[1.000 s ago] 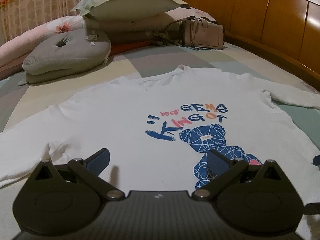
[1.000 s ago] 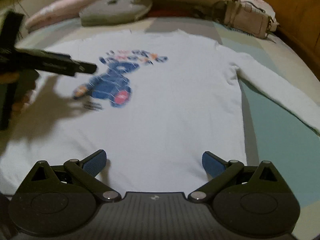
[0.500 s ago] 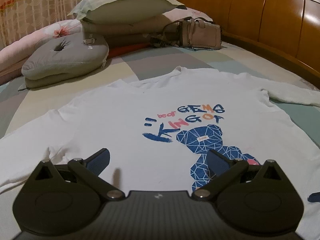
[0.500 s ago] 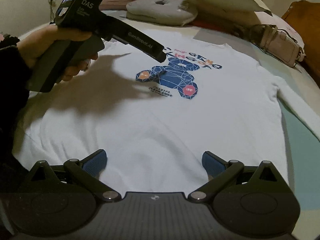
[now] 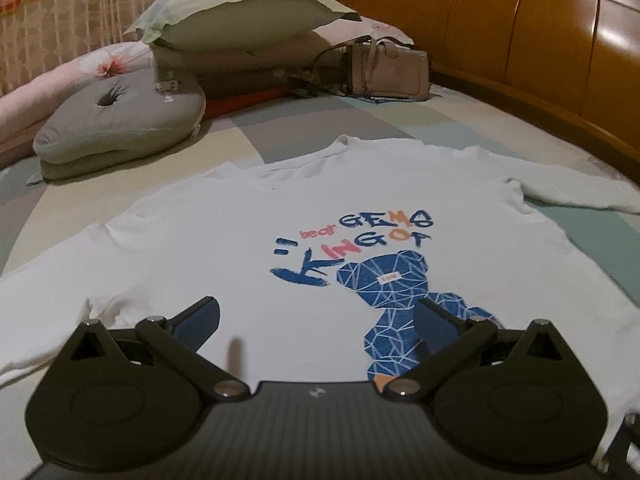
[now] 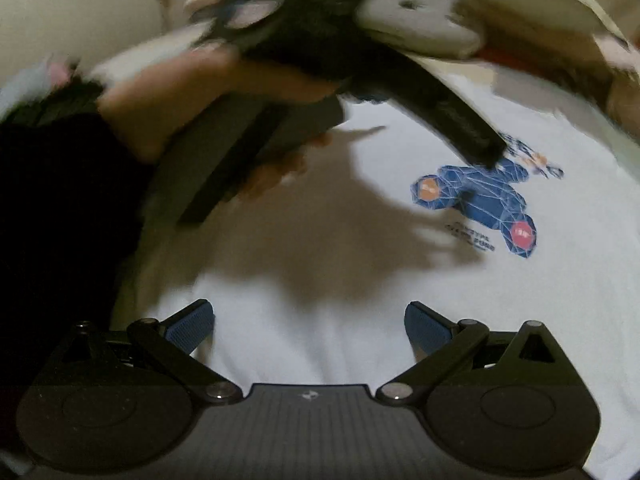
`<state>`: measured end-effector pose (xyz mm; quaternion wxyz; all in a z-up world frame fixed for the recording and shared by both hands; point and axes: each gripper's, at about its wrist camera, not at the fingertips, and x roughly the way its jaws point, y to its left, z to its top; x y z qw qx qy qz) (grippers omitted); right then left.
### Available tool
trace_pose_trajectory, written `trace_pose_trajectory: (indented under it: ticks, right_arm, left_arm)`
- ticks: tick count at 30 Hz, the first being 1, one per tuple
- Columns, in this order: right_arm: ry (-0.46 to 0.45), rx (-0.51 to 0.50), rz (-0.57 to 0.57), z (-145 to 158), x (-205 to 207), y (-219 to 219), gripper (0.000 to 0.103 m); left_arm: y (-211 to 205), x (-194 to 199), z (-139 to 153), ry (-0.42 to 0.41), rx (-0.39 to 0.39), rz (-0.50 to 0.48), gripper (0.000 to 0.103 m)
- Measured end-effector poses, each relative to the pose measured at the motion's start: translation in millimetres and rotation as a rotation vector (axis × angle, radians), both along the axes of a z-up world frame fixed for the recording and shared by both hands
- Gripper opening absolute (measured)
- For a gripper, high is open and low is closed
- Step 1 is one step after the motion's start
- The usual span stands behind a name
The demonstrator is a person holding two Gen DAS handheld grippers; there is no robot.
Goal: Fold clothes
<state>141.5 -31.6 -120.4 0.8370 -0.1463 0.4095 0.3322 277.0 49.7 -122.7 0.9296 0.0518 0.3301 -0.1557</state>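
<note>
A white long-sleeved shirt (image 5: 224,248) with a blue bear print (image 5: 394,286) lies flat, face up, on the bed, neck toward the pillows, sleeves spread to both sides. My left gripper (image 5: 316,320) hovers open just above the shirt's lower body, nothing between its fingers. In the right wrist view the same shirt (image 6: 360,320) fills the frame, blurred, with its bear print (image 6: 476,200) at the right. My right gripper (image 6: 308,326) is open over the shirt near its hem. The left tool (image 6: 448,116), held in a hand (image 6: 168,108), crosses above it.
At the bed's head lie a grey ring-shaped cushion (image 5: 120,124), stacked pillows (image 5: 240,20) and a beige handbag (image 5: 388,72). A wooden headboard (image 5: 540,32) runs along the right. The patchwork bedsheet (image 5: 460,120) surrounds the shirt. A dark sleeve (image 6: 60,200) fills the right view's left side.
My right gripper has swung left and closer to the left hand, blurring its view. The left gripper has crept slightly forward over the shirt. Both stay open.
</note>
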Motion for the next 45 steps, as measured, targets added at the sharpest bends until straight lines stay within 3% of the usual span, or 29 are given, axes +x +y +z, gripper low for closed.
trace_pose_trajectory:
  ticks: [3,9,11,13,17,19,23,28,32,35,45]
  right_arm:
    - [0.02,-0.014,0.031,11,-3,-4,0.103]
    - [-0.104,-0.037,-0.191,30,14,-48,0.103]
    - [-0.078,-0.052,-0.278,21,20,-66,0.103]
    - [0.016,-0.083,-0.336,4,25,-78,0.103]
    - [0.008,-0.054,-0.31,10,29,-85,0.103]
    - [-0.042,-0.071,-0.321,18,39,-86,0.103]
    - [-0.126,-0.103,-0.369,30,90,-99,0.103]
    - [-0.145,-0.132,-0.46,26,172,-114,0.103]
    - [-0.123,-0.092,-0.507,17,234,-109,0.103]
    - [-0.138,-0.118,-0.52,9,272,-94,0.103]
    - [-0.121,0.006,-0.577,-18,362,-71,0.103]
  left_arm:
    - [0,0,1,0.0,-0.008,0.0,0.102]
    - [3,1,2,-0.007,-0.026,0.007,0.102]
    - [5,3,1,-0.002,-0.034,0.011,0.102]
    - [8,4,-1,-0.002,-0.038,0.022,0.102]
    - [17,7,1,-0.018,-0.052,0.058,0.102]
    - [24,9,3,-0.021,-0.08,0.075,0.102]
    - [38,9,11,-0.044,-0.153,0.075,0.102]
    - [53,11,15,-0.077,-0.208,0.081,0.102]
    - [60,11,18,-0.105,-0.214,0.112,0.102]
    - [64,9,21,-0.145,-0.202,0.119,0.102]
    - [72,15,16,-0.13,-0.216,0.137,0.102]
